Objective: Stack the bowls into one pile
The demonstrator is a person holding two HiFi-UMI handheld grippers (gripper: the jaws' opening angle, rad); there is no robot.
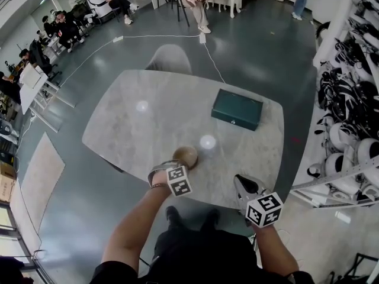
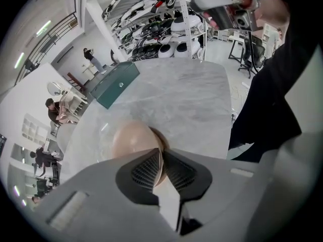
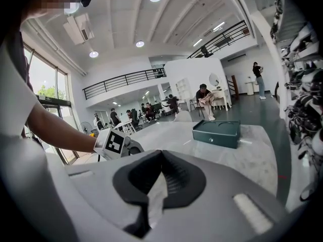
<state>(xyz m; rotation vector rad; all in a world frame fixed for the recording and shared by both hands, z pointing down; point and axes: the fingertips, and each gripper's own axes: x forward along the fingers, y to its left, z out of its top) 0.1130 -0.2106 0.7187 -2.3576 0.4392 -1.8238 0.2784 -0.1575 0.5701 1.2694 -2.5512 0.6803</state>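
A beige bowl (image 2: 132,141) rests in a darker brown bowl (image 2: 157,139) on the marble table (image 1: 142,129); in the head view the pile (image 1: 185,156) stands near the table's front edge. My left gripper (image 2: 160,158) points steeply down with its pads close against the beige bowl's near rim. It appears in the head view (image 1: 176,169) just in front of the pile. My right gripper (image 3: 160,159) is shut with nothing in it, held over the table's front right edge (image 1: 243,186), apart from the bowls.
A dark green box (image 1: 237,109) lies on the table's far right part. A grey chair (image 1: 170,58) stands behind the table. Shelves of helmets (image 1: 349,105) line the right side. People sit at desks far off.
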